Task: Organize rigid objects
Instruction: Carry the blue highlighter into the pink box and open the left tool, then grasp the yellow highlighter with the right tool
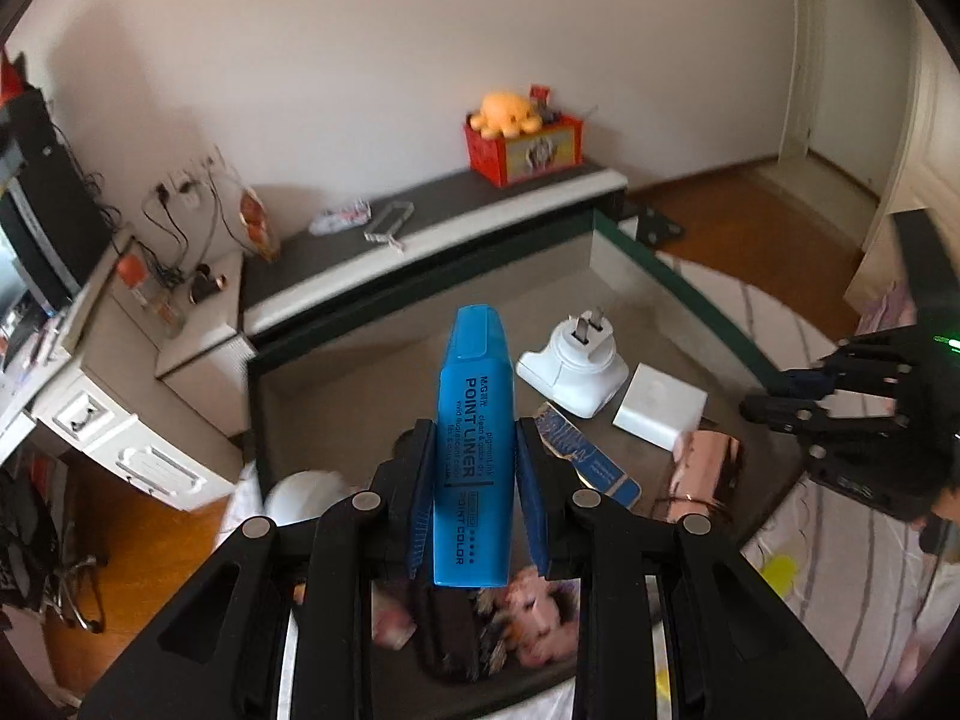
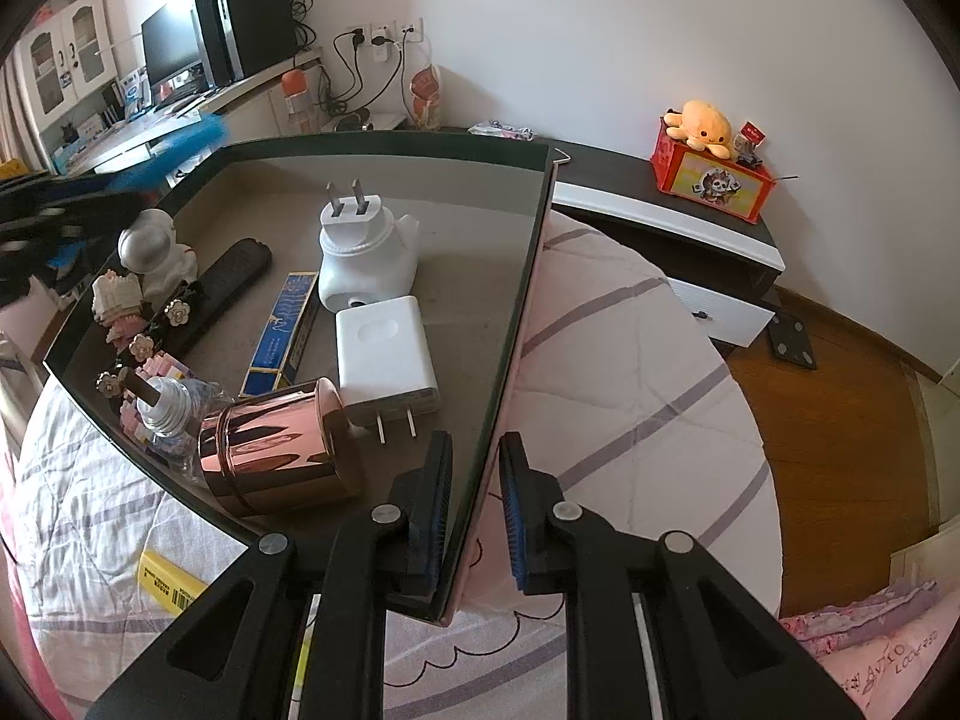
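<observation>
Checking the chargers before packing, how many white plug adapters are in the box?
2: the rounded white plug stands prongs-up mid-box; the flat white charger lies just in front, prongs toward the camera. Others may be hidden.

Home bedroom: quilted bed [image 2: 630, 372], plush octopus [image 2: 705, 123], desk [image 2: 150, 120].

Left wrist view: looks steeply down along its own fingers, close over the near-left part of the dark tray [image 1: 654, 276], facing the wall and low cabinet [image 1: 420, 222]. Right wrist view: same steep tilt, sits right at the tray's [image 2: 516, 324] near-right edge, over the bed [image 2: 630, 408]. Shared: tray interior, white plug adapter [image 1: 570, 369] [image 2: 360, 252], red toy box [image 1: 528, 147] [image 2: 714, 177], wall sockets
</observation>
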`<state>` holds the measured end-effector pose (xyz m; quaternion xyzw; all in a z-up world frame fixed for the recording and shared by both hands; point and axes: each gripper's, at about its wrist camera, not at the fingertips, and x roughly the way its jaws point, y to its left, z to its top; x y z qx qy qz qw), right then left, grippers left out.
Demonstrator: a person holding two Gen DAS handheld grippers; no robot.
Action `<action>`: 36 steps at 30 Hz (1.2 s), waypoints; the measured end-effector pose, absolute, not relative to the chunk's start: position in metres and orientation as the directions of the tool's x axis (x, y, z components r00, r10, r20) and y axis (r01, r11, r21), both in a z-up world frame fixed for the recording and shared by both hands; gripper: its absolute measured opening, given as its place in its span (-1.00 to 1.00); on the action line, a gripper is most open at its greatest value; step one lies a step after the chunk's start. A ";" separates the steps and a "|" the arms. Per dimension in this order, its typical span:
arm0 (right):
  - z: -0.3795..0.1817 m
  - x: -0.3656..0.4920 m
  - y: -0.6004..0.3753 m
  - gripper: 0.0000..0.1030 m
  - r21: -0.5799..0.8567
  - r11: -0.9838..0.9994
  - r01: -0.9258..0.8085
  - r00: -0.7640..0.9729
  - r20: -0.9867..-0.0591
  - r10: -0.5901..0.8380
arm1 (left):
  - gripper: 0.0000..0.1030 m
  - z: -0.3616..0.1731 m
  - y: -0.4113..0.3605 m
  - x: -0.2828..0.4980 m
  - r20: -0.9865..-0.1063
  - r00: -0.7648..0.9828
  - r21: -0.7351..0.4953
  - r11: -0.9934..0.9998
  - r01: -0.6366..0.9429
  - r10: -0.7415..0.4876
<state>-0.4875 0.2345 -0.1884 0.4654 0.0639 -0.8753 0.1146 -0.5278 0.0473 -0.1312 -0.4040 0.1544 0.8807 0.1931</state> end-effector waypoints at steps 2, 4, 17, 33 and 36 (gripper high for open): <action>-0.188 -0.487 0.235 -0.69 -0.007 -0.965 0.262 -0.540 -0.830 -0.140 | -0.49 -0.145 0.056 -0.536 -0.797 -0.573 0.123 -0.877 -0.465 0.192; -0.188 -0.487 0.235 -0.69 -0.006 -0.965 0.261 -0.539 -0.830 -0.141 | -0.48 -0.155 0.062 -0.538 -0.811 -0.559 0.136 -0.873 -0.467 0.173; -0.187 -0.482 0.232 -0.69 -0.005 -0.967 0.254 -0.537 -0.832 -0.137 | 0.21 -0.128 0.027 -0.510 -0.751 -0.644 0.177 -0.894 -0.411 0.147; -0.156 -0.413 0.240 0.13 0.018 -0.975 0.220 -0.668 -0.726 -0.164 | 0.83 -0.142 -0.072 -0.461 -0.755 -0.651 0.158 -0.939 -0.304 0.084; -0.157 -0.398 0.239 0.16 0.020 -0.971 0.240 -0.667 -0.723 -0.180 | 0.83 -0.151 -0.073 -0.455 -0.767 -0.637 0.162 -0.935 -0.317 0.083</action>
